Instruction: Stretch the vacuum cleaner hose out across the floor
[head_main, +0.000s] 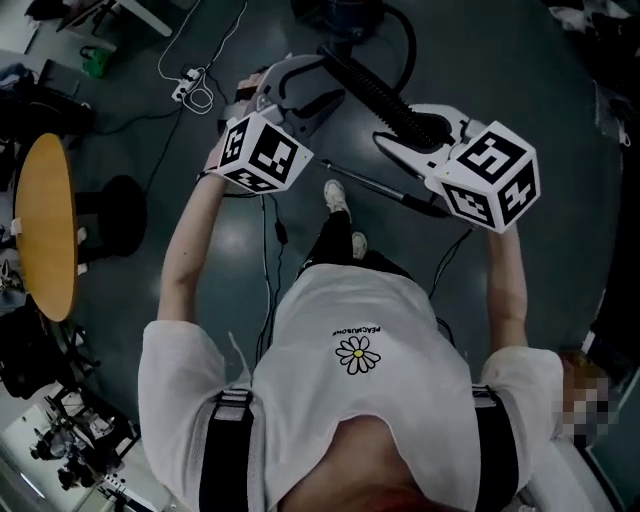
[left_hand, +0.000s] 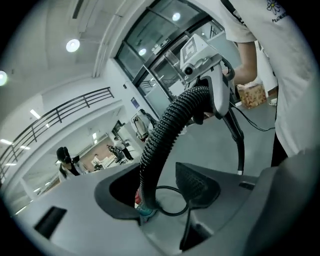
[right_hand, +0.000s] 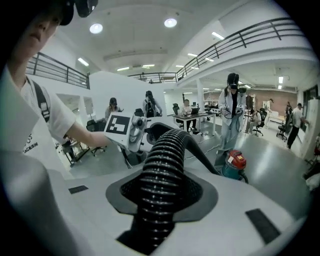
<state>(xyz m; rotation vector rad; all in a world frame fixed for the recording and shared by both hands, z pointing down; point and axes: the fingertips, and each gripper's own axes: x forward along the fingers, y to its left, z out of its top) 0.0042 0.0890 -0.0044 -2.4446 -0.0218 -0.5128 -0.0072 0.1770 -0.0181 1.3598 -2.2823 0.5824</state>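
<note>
The hose (right_hand: 162, 175) sits squarely in the right tool (right_hand: 162, 192) — both jaws are closed onto it from either side, the dark pads pressing its ribs. From that grip it arches up and away, then drops to the vacuum cleaner (right_hand: 235, 165), a small red-and-teal drum standing on the floor (right_hand: 280, 155) well beyond both tools. In the head view, that stretch of hose (head_main: 370, 90) runs from the right tool (head_main: 405, 125) toward the far side of the floor (head_main: 500, 60), lifted clear of it. The left tool (head_main: 315, 85) is just beside the hose, with its jaws wide apart and holding nothing. In the left gripper view, the hose (left_hand: 165, 130) shows through the gap of the left tool (left_hand: 157, 192) but lies farther off, touching neither pad. The hose is black, thick and closely ribbed — bent in a smooth curve. A slim dark tube (left_hand: 236, 145) hangs below its gripped end.
</note>
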